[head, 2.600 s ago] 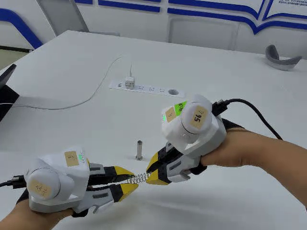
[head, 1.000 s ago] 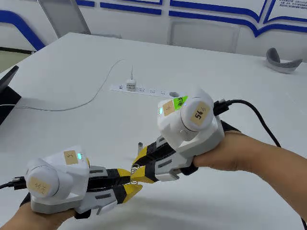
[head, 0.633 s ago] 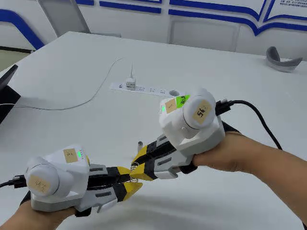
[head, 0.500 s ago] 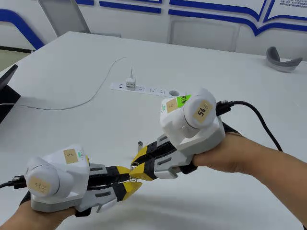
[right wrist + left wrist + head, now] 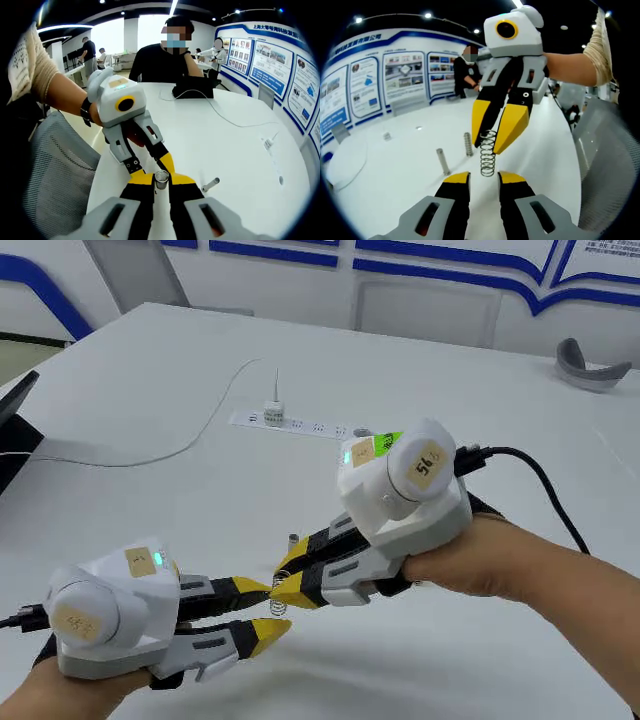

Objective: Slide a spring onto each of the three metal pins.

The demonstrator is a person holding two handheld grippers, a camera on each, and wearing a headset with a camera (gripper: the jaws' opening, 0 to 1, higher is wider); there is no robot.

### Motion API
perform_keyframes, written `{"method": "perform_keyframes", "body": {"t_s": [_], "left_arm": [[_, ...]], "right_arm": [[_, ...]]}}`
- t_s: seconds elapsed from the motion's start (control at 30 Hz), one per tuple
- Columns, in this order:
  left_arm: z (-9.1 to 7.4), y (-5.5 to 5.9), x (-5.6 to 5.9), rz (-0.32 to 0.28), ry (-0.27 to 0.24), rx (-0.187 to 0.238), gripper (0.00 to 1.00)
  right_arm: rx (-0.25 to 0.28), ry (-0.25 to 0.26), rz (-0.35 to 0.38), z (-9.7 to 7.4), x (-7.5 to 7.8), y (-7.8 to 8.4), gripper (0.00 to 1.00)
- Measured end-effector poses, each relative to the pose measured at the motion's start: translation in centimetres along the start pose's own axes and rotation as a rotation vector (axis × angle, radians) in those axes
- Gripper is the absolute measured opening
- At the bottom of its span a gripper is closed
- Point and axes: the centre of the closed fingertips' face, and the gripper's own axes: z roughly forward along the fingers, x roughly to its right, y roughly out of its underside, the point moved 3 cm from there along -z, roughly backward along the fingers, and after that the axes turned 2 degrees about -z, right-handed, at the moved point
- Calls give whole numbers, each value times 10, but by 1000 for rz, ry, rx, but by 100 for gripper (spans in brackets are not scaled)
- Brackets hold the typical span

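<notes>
A small metal spring point(image 5: 278, 606) hangs upright from my right gripper point(image 5: 282, 585), which is shut on its top end. The left gripper view has the spring point(image 5: 487, 155) dangling from the right gripper point(image 5: 490, 142), just above my left gripper point(image 5: 484, 177), whose jaws stand apart and clear of it. In the right gripper view the spring point(image 5: 161, 179) sits end-on between the shut right gripper point(image 5: 161, 182). A bare pin point(image 5: 442, 161) stands on the white table point(image 5: 150, 390), a second pin point(image 5: 468, 144) behind it looks coiled. One pin point(image 5: 292, 540) peeks out behind the right jaws.
A white power strip point(image 5: 300, 427) with a plug and a cable point(image 5: 190, 440) lies mid-table. A grey curved object point(image 5: 590, 365) rests far right, a dark screen point(image 5: 12, 430) at the left edge. People point(image 5: 172, 65) sit beyond the table, by a mesh chair point(image 5: 60, 175).
The left jaws have spread and let go of the spring. The right gripper keeps hold of it and has tipped it from lying level to hanging upright, nearer the pin.
</notes>
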Motion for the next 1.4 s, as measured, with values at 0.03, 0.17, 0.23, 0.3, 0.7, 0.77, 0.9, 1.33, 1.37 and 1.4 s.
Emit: {"method": "perform_keyframes", "body": {"t_s": [0.03, 0.17, 0.23, 0.3, 0.7, 0.77, 0.9, 1.33, 1.37, 1.4], "left_arm": [[-1, 1, -1, -7, -6, -1, 25], [-2, 1, -4, -15, -17, -2, 30], [-3, 2, -5, -25, -23, -2, 33], [-3, 2, -7, -32, -31, 0, 35], [-7, 4, -14, -69, -71, 3, 46], [-8, 5, -14, -72, -75, 3, 47], [-8, 6, -16, -77, -80, 0, 50], [-8, 7, -18, -84, -88, -3, 54], [-8, 7, -18, -83, -88, -3, 54], [-8, 7, -18, -84, -87, -2, 54]], "right_arm": [[0, 5, 2, 0, 1, 0, 12], [5, 15, 7, -3, 5, -1, 12], [5, 21, 10, -4, 7, 0, 12], [11, 27, 14, -6, 9, -1, 12], [26, 79, 28, -16, 29, -4, 12], [34, 91, 36, -18, 33, -5, 12], [40, 115, 41, -20, 40, -6, 12], [64, 221, 86, -25, 74, -7, 12], [63, 229, 92, -23, 76, -6, 12], [61, 235, 95, -22, 78, -6, 12]]}}
